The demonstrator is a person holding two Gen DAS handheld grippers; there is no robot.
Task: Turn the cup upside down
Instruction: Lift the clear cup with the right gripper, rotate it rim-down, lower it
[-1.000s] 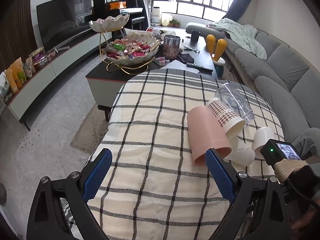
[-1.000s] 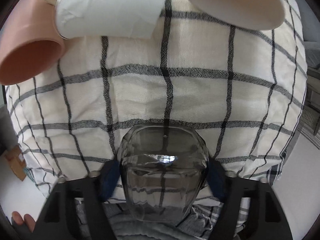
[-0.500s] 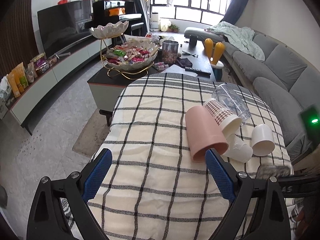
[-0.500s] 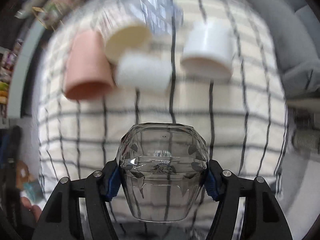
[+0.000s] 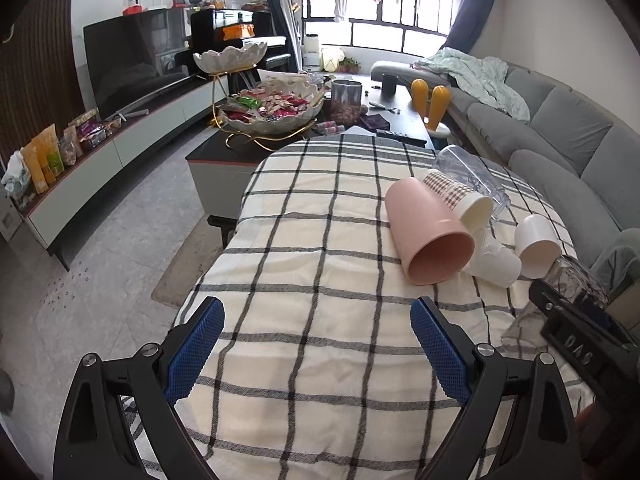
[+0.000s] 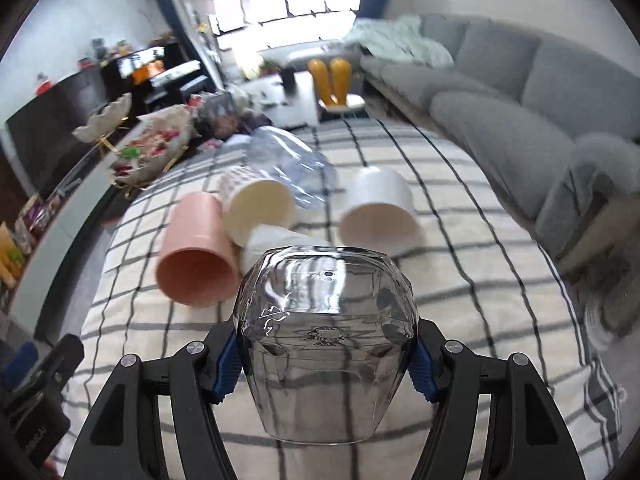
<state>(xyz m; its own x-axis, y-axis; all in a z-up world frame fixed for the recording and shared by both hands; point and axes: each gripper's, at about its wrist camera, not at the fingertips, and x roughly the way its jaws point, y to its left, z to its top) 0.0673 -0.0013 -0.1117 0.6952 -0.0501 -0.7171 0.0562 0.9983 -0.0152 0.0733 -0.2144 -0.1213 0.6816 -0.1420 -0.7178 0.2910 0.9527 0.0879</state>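
Observation:
My right gripper (image 6: 326,354) is shut on a clear faceted glass cup (image 6: 326,344) and holds it above the checked tablecloth (image 6: 460,280), its base pointing away from the camera. The same cup shows at the right edge of the left wrist view (image 5: 580,284). My left gripper (image 5: 316,348) is open and empty, low over the near part of the cloth. A pink cup (image 5: 428,232), a patterned paper cup (image 5: 460,196), a white cup (image 5: 536,244), a small white cup (image 5: 496,262) and a clear plastic cup (image 5: 472,172) lie on their sides on the far right.
Beyond the table stands a dark coffee table (image 5: 384,120) with a tiered snack bowl (image 5: 272,108) and a jar (image 5: 346,100). A grey sofa (image 5: 568,136) runs along the right. A TV unit (image 5: 132,76) lines the left wall.
My right gripper has lifted and tilted up with the glass cup, from looking down at the cloth to looking across the room. The left gripper has barely moved.

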